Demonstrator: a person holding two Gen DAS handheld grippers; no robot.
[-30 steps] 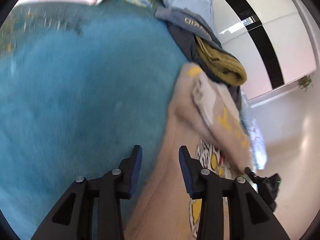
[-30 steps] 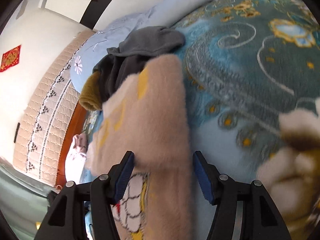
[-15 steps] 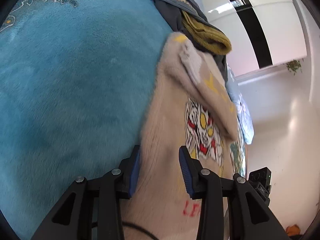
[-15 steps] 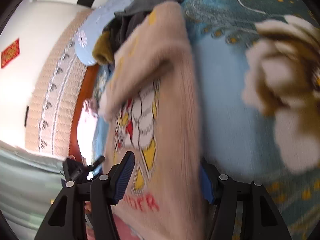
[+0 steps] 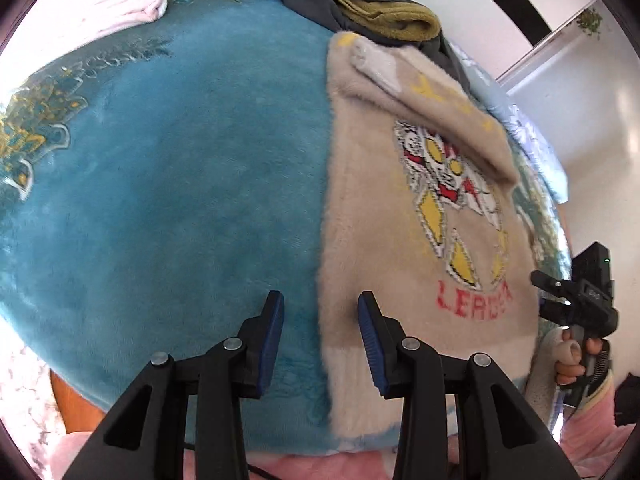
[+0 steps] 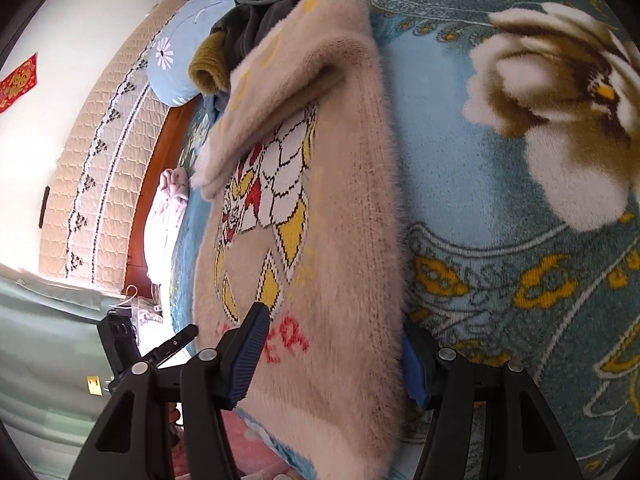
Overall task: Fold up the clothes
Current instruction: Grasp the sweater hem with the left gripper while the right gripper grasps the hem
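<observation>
Both claws gape: left claw (image 5: 320,328) astride the sweater (image 5: 400,220) edge, right claw (image 6: 332,344) around its hem. Soft, floppy fleece; best pinched at the hem corners.

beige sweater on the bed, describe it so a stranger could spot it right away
On the teal floral blanket, below the clothes pile, the beige sweater lies flat with a sleeve folded across. Unlike its plain neighbours, it is fluffy with a red, yellow and white figure and red lettering.
</observation>
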